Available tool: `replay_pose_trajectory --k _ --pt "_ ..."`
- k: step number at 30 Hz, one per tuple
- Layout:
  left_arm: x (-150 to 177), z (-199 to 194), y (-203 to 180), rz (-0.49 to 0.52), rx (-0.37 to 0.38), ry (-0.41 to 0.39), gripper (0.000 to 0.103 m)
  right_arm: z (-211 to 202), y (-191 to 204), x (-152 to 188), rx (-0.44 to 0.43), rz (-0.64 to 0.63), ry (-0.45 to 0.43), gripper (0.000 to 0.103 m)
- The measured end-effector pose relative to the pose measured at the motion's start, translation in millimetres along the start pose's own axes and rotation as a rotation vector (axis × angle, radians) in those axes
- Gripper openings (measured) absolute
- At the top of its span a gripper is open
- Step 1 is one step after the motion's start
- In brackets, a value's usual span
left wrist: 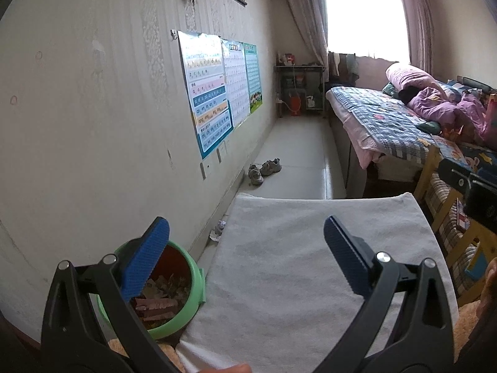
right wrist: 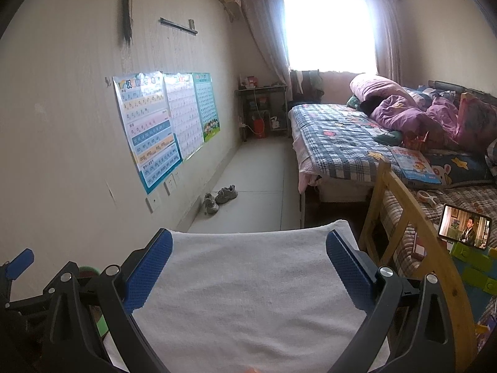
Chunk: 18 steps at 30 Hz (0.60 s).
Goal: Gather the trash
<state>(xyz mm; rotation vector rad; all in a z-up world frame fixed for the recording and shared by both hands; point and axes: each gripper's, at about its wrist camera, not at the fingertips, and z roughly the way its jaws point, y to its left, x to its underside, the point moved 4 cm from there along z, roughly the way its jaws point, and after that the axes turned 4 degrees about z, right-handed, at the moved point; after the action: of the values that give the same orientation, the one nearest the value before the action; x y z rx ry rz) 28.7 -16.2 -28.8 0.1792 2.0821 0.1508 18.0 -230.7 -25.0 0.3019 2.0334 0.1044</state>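
Left gripper [left wrist: 247, 250]: jaws apart, empty, above white towel-covered worktop [left wrist: 279, 279]. Right gripper [right wrist: 248, 261]: jaws apart, empty, over the same towel. Green bin [left wrist: 186, 304]: left of worktop, beside wall, holding wrappers [left wrist: 157, 304]. Crumpled paper [left wrist: 218, 230]: on floor at baseboard, beyond bin.

Cream wall [right wrist: 62, 124] along left side, three charts [right wrist: 149, 130] hung in row. Pale tiled floor [right wrist: 261, 180]; pair of shoes [right wrist: 220, 200] beside wall base. Bright window [right wrist: 329, 28] at far end, curtains [right wrist: 267, 31] either side. Shelf unit [right wrist: 264, 112] below window corner. Bed [right wrist: 348, 143] along right, purple bedding [right wrist: 403, 112] heaped.
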Motion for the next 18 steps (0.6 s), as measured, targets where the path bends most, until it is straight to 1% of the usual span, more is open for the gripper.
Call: replay_pose_trajectory --k 18 --pt "5.2 6.5 4.5 -0.007 -0.001 0.025 0.098 6.5 -4.1 7.8 0.005 -0.007 0.018 0.096"
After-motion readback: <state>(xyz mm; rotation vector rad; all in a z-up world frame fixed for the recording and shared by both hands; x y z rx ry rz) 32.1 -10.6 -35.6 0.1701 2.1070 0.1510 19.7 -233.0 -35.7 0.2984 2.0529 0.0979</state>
